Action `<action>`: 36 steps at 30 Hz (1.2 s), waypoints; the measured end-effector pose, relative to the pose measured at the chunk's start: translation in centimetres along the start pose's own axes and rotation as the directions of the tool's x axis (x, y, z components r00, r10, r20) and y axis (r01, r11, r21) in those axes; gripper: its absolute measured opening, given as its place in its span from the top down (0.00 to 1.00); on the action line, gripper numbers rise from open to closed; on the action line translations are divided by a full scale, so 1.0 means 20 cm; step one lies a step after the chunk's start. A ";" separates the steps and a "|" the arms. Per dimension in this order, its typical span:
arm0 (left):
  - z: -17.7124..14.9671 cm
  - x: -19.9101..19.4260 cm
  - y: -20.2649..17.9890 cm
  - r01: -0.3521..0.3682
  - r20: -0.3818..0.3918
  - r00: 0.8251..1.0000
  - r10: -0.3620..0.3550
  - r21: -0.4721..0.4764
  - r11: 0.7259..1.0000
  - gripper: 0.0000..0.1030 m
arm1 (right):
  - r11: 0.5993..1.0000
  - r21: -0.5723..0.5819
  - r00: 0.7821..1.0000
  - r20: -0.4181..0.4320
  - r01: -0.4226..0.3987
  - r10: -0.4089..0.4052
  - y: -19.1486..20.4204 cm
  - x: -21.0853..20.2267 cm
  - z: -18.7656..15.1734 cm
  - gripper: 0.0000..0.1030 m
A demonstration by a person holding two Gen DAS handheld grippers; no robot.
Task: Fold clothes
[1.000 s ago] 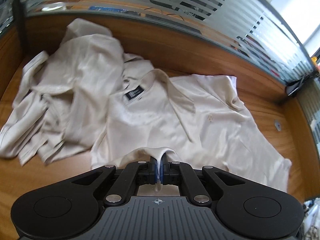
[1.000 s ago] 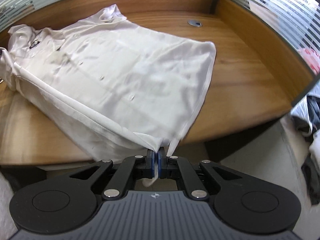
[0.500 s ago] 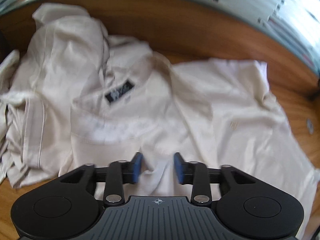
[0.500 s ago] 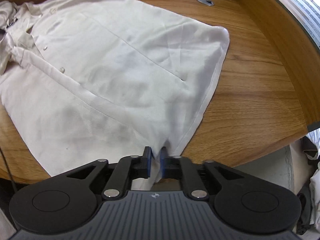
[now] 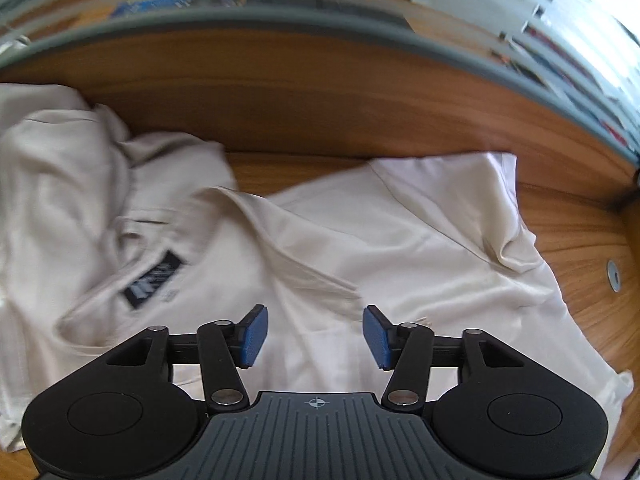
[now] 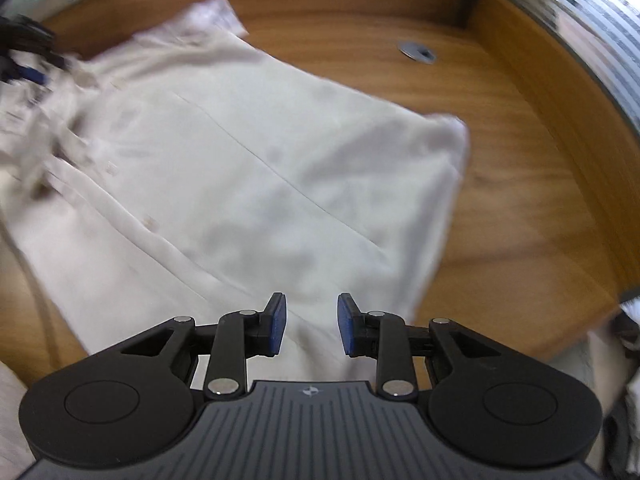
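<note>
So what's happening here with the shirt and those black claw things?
A person is folding clothes with a handheld claw in each hand. A cream short-sleeved shirt lies spread on the wooden table. The left claw and the right claw both hang over the shirt with their jaws opening, pinching nothing. A second crumpled cream garment sits beside the shirt's collar.

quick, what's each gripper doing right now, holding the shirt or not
Left gripper: jaws opening, holding nothing; the cream shirt lies below them.
Right gripper: jaws opening, holding nothing, above the shirt's hem.
</note>
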State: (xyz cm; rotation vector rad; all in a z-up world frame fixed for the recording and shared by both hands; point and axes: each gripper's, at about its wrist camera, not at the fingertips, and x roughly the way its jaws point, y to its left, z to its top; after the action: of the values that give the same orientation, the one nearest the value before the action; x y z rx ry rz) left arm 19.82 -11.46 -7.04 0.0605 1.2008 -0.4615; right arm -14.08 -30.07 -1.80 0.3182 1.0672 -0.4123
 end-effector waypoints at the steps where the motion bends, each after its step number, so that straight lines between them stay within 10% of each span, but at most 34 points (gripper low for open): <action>1: 0.01 0.03 -0.02 0.000 -0.013 1.000 0.000 -0.007 1.000 0.44 | 0.999 -0.003 0.999 0.014 -0.034 0.034 0.03 0.00 0.03 0.69; 15: 0.12 0.21 -0.04 -0.093 -0.040 0.995 0.089 -0.109 0.990 0.47 | 0.909 -0.253 0.938 0.011 -0.331 0.345 0.70 0.32 0.43 0.69; 21: 0.11 0.20 0.01 -0.054 -0.036 0.998 0.049 -0.166 0.985 0.88 | 0.869 -0.332 0.926 -0.041 -0.366 0.375 0.90 0.49 0.55 0.66; 25: 0.12 0.11 0.06 0.011 0.008 1.000 -0.009 -0.194 0.981 0.96 | 0.861 -0.354 0.928 -0.072 -0.366 0.365 0.94 0.57 0.57 0.66; 29: 0.16 -0.01 0.10 0.070 0.064 0.996 -0.058 -0.205 0.976 0.96 | 0.866 -0.356 0.934 -0.074 -0.352 0.349 0.95 0.61 0.57 1.00; 36: 0.22 -0.13 0.21 0.108 0.089 0.992 -0.090 -0.224 0.969 0.96 | 0.882 -0.327 0.935 -0.015 -0.339 0.354 0.89 0.50 0.57 1.00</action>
State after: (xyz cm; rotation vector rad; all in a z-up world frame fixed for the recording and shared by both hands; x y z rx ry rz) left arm 24.58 -8.19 -3.76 -0.2143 1.1758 -0.4062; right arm 7.32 -21.10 -4.71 0.1978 0.9903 0.0815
